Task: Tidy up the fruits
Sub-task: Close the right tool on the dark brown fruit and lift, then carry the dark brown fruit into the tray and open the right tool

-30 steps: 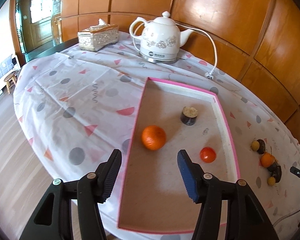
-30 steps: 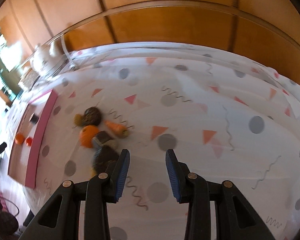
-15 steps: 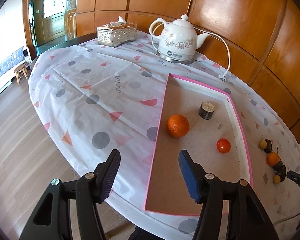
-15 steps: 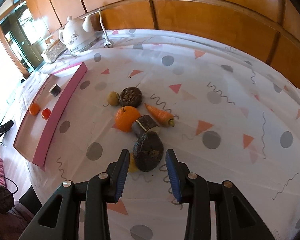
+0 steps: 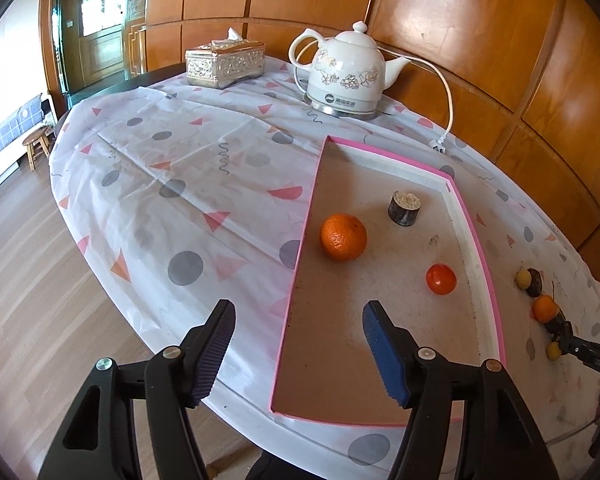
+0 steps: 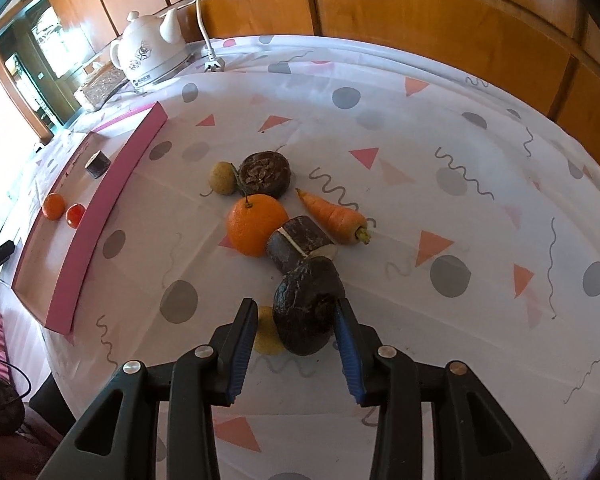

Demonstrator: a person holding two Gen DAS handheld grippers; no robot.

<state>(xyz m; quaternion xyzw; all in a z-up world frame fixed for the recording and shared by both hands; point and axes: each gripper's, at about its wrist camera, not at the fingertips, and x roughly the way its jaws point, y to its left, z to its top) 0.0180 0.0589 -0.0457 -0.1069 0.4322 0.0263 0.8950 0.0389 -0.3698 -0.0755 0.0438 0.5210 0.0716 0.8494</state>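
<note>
The right tongs [image 6: 296, 332] stand part-spread astride the dark fruit [image 6: 305, 312], which lies on the worktop [image 6: 440, 132] at the near end of the loose pile. The right pad looks to be at the fruit's flank; the left pad stands clear of it. I judge the tongs not yet pinching.

The fruit looks like an avocado: dark, rough-skinned, oval, lying on its side. Judged handling: moderately heavy for its size, firm but bruisable if ripe, and the pebbled skin should give the pads good friction. The best hold is across the widest part of the belly, pads on opposite flanks. A grip nearer either tapered end risks it squirting out.

Hazards noted:
- A small yellow fruit [image 6: 266, 334] touches it at about 9 o'clock, just beside the left pad, and may be nudged or trapped.
- A cut dark piece [image 6: 300, 242] touches it at 12 o'clock; an orange [image 6: 254, 230] and a carrot [image 6: 334, 218] lie just beyond.

The left tongs [image 5: 296, 346] hang spread and empty over the near end of the tray [image 5: 476, 236]; their jaws have just been opening, with nothing between them. The tray, at about 9 o'clock from the pile, already holds another orange [image 5: 343, 237], a tomato [image 5: 441, 279] and a dark stub [image 5: 404, 208].
</note>
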